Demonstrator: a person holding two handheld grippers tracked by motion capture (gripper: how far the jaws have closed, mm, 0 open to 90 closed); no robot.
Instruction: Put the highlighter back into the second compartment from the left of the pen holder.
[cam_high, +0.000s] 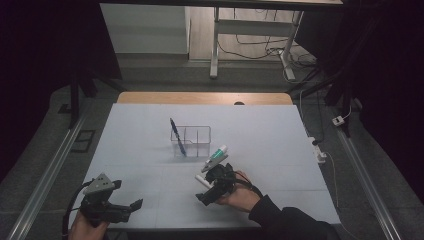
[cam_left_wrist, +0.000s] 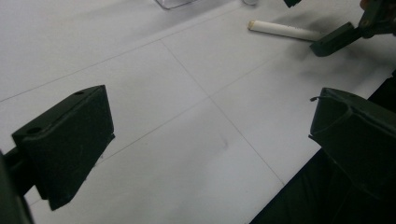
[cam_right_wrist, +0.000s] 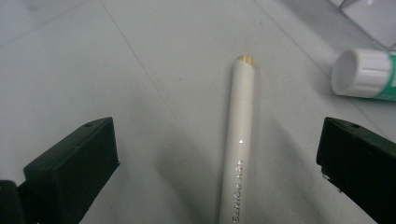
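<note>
My right gripper (cam_right_wrist: 219, 163), jaws spread wide and empty, straddles the slim white plastic pen (cam_right_wrist: 239, 140) lying toward the desk's near edge; I should lower squarely, then close mid-barrel, clear of the green-and-white glue stick (cam_right_wrist: 366, 74).

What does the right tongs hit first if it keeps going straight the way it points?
Probably the white pen: it lies on the table between the open right tongs, running along their line. The glue stick sits off to the side, likely missed.
</note>
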